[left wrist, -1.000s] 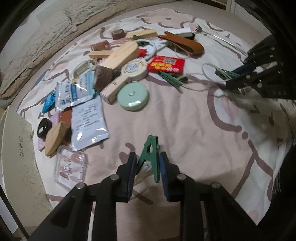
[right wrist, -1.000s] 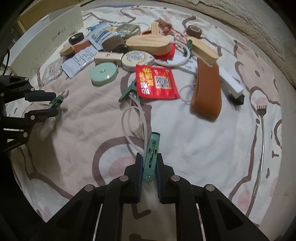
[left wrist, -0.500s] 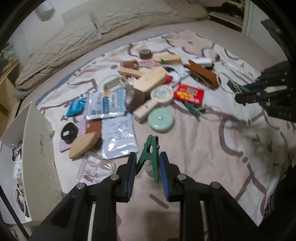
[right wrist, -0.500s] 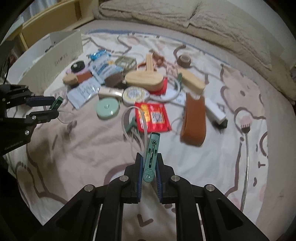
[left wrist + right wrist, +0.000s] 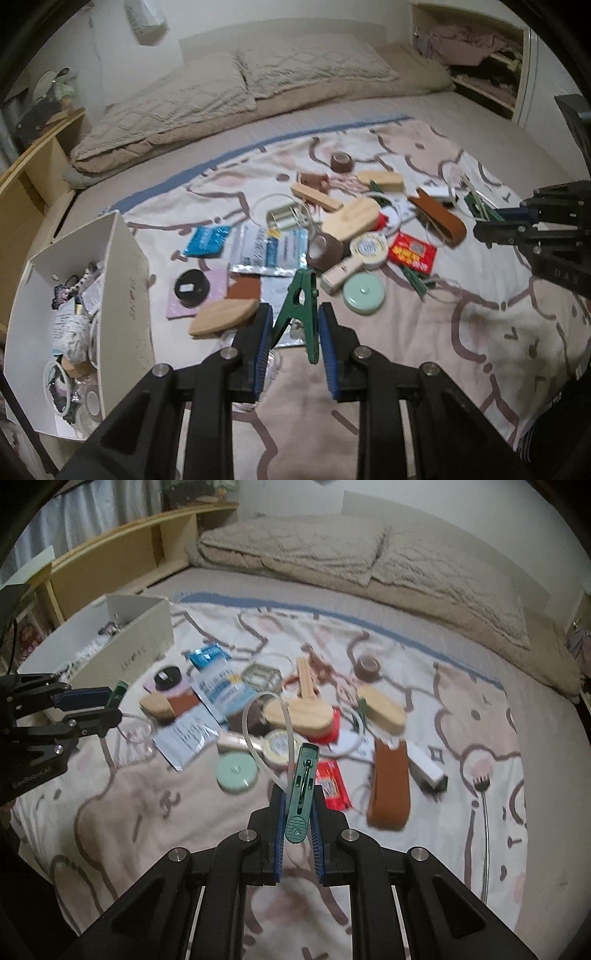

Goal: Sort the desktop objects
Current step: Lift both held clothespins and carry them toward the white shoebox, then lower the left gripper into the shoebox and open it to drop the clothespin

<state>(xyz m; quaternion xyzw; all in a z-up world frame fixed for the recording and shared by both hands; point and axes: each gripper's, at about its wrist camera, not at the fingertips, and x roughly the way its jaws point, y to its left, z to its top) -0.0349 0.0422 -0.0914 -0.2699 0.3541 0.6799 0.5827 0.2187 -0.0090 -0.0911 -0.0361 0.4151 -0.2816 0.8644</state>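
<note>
My left gripper (image 5: 295, 328) is shut on a dark green clothes peg (image 5: 301, 306) and holds it above the blanket. My right gripper (image 5: 298, 808) is shut on a pale green clip (image 5: 301, 786) with a loop of clear tube (image 5: 271, 731) hanging from it. The left gripper shows in the right wrist view (image 5: 92, 709), and the right gripper shows in the left wrist view (image 5: 495, 223). A white box (image 5: 129, 295) with several small items inside stands at the left; it also shows in the right wrist view (image 5: 144, 646).
Many small objects lie heaped on the patterned blanket (image 5: 424, 350): a mint round case (image 5: 364, 295), a red packet (image 5: 412, 253), a brown leather strap (image 5: 389, 786), wooden brushes (image 5: 303, 712), foil sachets (image 5: 273, 251). A fork-like scratcher (image 5: 484, 812) lies right. Pillows (image 5: 221, 92) lie behind.
Both grippers have risen and tilted up with their clips held, so the pile looks farther and the box, pillows and wall have come into view.
</note>
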